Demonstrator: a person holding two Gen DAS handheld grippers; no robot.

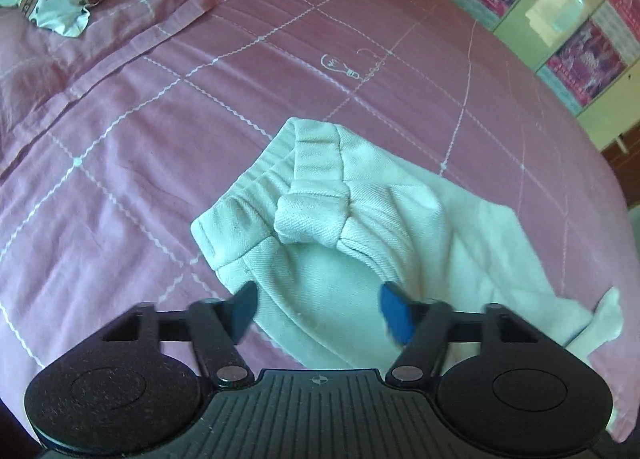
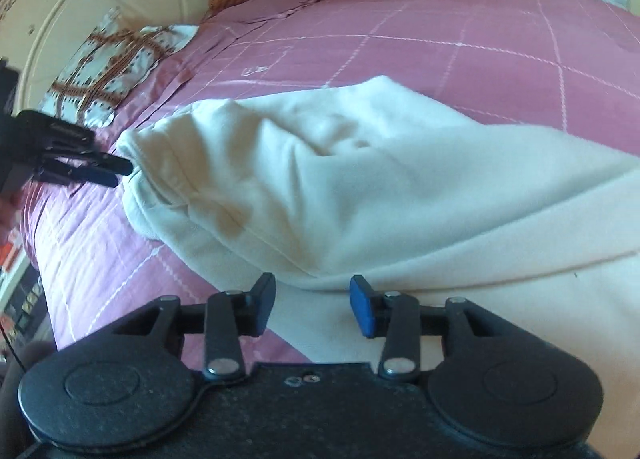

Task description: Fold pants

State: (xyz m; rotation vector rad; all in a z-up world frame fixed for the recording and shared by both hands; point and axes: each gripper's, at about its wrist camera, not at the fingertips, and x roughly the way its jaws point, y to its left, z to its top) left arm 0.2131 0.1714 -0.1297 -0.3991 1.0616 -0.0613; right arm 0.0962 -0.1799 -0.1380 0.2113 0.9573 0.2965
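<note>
The pink checked bedspread (image 1: 120, 163) covers the bed, with a small light-bulb drawing (image 1: 340, 66) stitched on it; no writing is readable. The cream pants (image 2: 340, 179) lie across it, waistband (image 1: 256, 195) toward the left gripper (image 1: 320, 311), legs running right. The right gripper (image 2: 312, 305) hovers above; both grippers' fingers stand apart, empty.
</note>
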